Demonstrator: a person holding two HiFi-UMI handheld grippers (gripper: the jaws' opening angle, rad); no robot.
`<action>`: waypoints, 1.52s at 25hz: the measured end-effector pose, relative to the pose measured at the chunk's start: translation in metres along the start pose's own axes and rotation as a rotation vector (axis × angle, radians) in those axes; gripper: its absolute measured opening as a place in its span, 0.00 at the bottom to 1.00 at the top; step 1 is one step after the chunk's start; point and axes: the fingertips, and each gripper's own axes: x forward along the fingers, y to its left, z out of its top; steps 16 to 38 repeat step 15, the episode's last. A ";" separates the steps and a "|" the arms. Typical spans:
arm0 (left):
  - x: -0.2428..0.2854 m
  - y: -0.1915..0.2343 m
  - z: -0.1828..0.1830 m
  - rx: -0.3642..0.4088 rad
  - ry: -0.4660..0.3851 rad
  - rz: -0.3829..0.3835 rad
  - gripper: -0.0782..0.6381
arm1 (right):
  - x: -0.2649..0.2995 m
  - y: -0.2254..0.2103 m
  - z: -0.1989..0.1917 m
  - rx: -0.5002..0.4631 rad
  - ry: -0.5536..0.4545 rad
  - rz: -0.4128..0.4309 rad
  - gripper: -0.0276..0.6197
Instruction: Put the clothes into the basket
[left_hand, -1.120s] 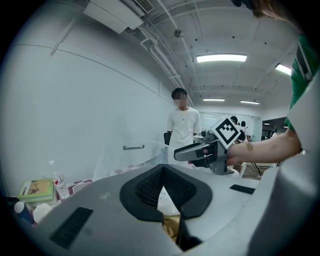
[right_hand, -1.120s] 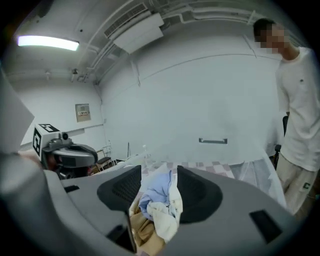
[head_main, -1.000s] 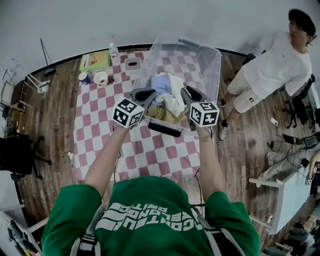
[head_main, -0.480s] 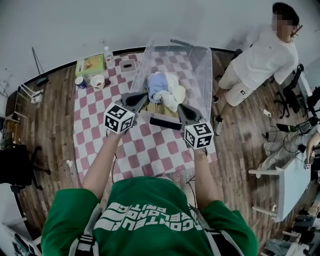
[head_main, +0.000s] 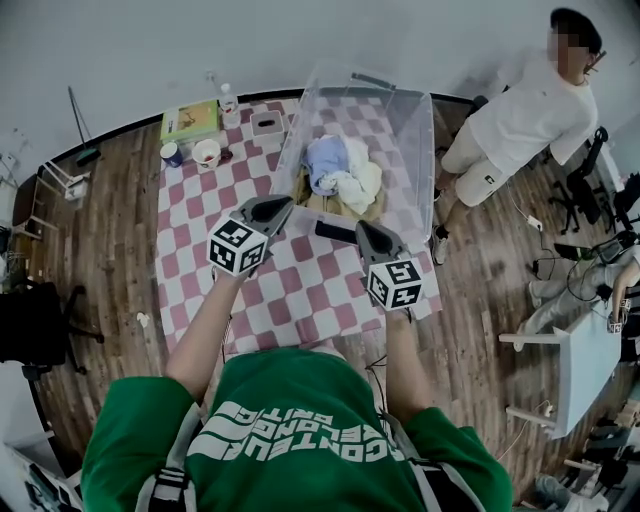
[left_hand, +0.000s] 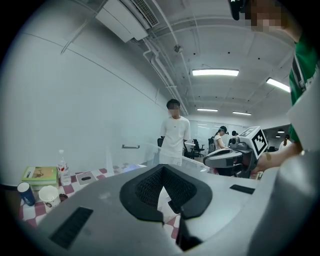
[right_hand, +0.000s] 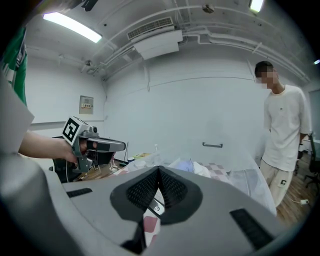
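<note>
Just before the basket (head_main: 424, 135), over open checked cloth (head_main: 300, 292), left gripper (head_main: 281, 205) and right gripper (head_main: 362, 229) hover closed, empty.

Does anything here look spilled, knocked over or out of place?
Nothing stands out. The clothes lie heaped inside the clear basket, none over its rim or on the table. The cups and bottle stand upright at the table's far corner.

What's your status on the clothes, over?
Left gripper and right gripper both shut, jaws empty, short of the basket. Clothes piled inside it. Person standing beside basket.
</note>
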 end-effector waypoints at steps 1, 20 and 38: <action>-0.003 0.000 -0.002 -0.005 -0.001 -0.001 0.12 | 0.000 0.003 -0.001 0.000 0.000 0.000 0.05; -0.038 0.016 -0.018 -0.044 0.002 0.013 0.12 | 0.010 0.031 -0.007 0.002 0.018 0.001 0.05; -0.038 0.016 -0.018 -0.044 0.002 0.013 0.12 | 0.010 0.031 -0.007 0.002 0.018 0.001 0.05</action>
